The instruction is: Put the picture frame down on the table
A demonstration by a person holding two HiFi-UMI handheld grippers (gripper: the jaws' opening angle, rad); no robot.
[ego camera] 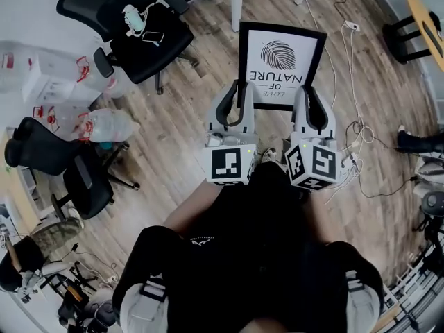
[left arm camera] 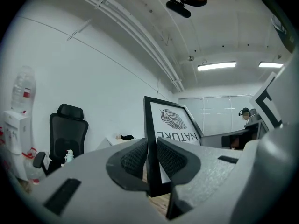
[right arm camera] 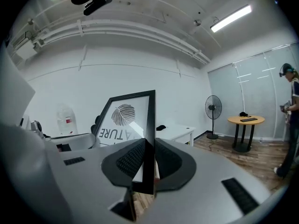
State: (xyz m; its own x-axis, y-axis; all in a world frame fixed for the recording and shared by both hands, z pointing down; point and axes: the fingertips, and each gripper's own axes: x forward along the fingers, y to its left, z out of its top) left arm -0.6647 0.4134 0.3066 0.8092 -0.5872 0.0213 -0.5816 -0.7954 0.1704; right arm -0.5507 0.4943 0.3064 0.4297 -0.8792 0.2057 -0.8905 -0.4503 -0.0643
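The picture frame (ego camera: 281, 64) is black-rimmed, with a white print of a leaf and the words "LOVE OF NATURE", which read upside down from the head view. It is held upright in the air above the wooden floor. My left gripper (ego camera: 239, 90) is shut on the frame's left edge and my right gripper (ego camera: 310, 96) on its right edge. In the left gripper view the frame (left arm camera: 170, 120) stands between the ribbed pads of the left gripper (left arm camera: 152, 160). The right gripper view shows the frame (right arm camera: 122, 115) edge-on, pinched by the right gripper (right arm camera: 148, 160).
A white table (right arm camera: 175, 132) stands beyond the frame, its legs (ego camera: 237, 2) at the top of the head view. Two black office chairs (ego camera: 139, 26) (ego camera: 76, 172) and water bottles (ego camera: 104, 125) are left. Cables (ego camera: 354, 137) trail right. A fan (right arm camera: 213, 108), a round table (right arm camera: 246, 120) and a person (right arm camera: 292, 120) are far right.
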